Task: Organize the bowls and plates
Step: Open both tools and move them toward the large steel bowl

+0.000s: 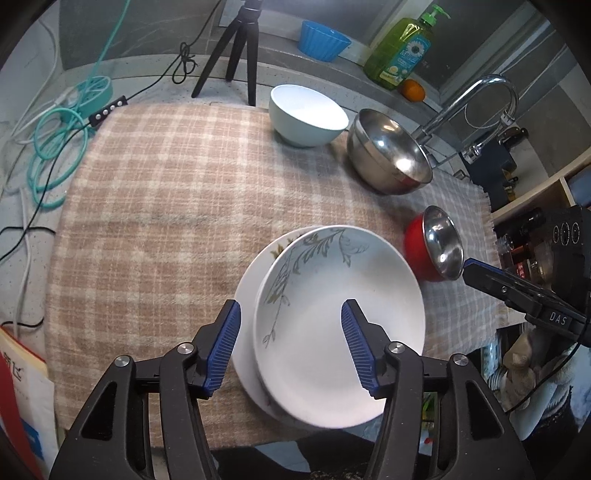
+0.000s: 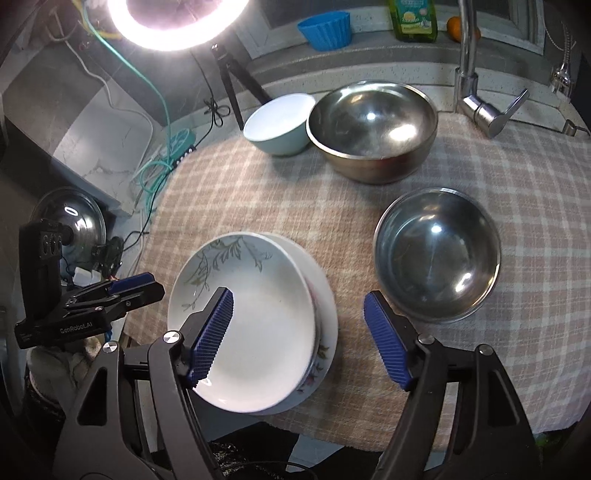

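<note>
Two white plates are stacked on the checked cloth near its front edge; the top plate (image 1: 343, 314) (image 2: 251, 325) has a grey leaf pattern and sits askew on the lower plate (image 1: 245, 295) (image 2: 325, 332). My left gripper (image 1: 291, 343) is open above the stack, with nothing between its pads. My right gripper (image 2: 299, 336) is open above the stack's right side and empty. A small steel bowl with a red outside (image 1: 439, 247) (image 2: 436, 254) stands right of the plates. A large steel bowl (image 1: 388, 151) (image 2: 373, 129) and a pale blue bowl (image 1: 306, 114) (image 2: 279, 123) stand at the back.
The checked cloth (image 1: 166, 206) covers the counter. A tripod (image 1: 236, 48), cables (image 1: 55, 147) and a ring light (image 2: 177, 22) stand at the back left. A tap (image 1: 476, 107), a soap bottle (image 1: 402, 48), an orange (image 1: 413, 90) and a blue cup (image 1: 321, 38) stand behind.
</note>
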`<state>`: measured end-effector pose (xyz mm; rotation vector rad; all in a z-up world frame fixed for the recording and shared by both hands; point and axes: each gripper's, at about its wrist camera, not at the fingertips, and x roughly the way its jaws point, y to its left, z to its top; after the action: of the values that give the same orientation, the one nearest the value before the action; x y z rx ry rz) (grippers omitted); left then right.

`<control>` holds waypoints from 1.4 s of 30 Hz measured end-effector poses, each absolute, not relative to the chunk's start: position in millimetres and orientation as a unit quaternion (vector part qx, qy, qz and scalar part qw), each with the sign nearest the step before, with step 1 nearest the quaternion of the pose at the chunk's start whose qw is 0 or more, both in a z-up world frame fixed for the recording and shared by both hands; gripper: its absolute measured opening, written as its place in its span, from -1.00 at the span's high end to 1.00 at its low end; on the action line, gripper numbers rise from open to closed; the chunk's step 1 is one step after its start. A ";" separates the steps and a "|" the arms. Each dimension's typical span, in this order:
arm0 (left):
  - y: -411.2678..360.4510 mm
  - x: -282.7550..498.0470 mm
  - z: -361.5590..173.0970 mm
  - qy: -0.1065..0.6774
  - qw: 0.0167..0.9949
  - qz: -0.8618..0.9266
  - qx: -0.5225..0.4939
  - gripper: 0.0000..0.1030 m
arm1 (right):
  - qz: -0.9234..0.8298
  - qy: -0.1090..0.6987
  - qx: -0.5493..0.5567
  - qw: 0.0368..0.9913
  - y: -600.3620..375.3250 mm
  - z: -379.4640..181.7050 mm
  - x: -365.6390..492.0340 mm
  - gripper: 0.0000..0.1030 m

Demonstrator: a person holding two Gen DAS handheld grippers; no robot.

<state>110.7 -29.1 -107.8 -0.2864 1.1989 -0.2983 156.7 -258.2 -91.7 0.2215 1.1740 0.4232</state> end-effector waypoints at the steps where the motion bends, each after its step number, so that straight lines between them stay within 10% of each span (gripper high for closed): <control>1: -30.9 112.7 -106.6 0.559 0.806 -0.140 -0.136 -0.09 | 0.197 0.545 0.105 0.808 -261.3 -89.1 158.5 -0.48; 34: -120.3 242.5 -108.0 0.537 0.801 -0.131 -0.230 -0.10 | 0.191 0.543 0.211 0.790 -388.3 -103.3 303.4 -0.46; 42: -122.7 266.8 -123.0 0.542 0.792 -0.115 -0.255 -0.06 | 0.197 0.564 0.245 0.764 -388.5 -132.9 333.2 -0.15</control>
<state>266.8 -122.7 -123.0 -0.5495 1.1663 -0.2464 333.2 -388.5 -132.9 0.5336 1.2257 0.4278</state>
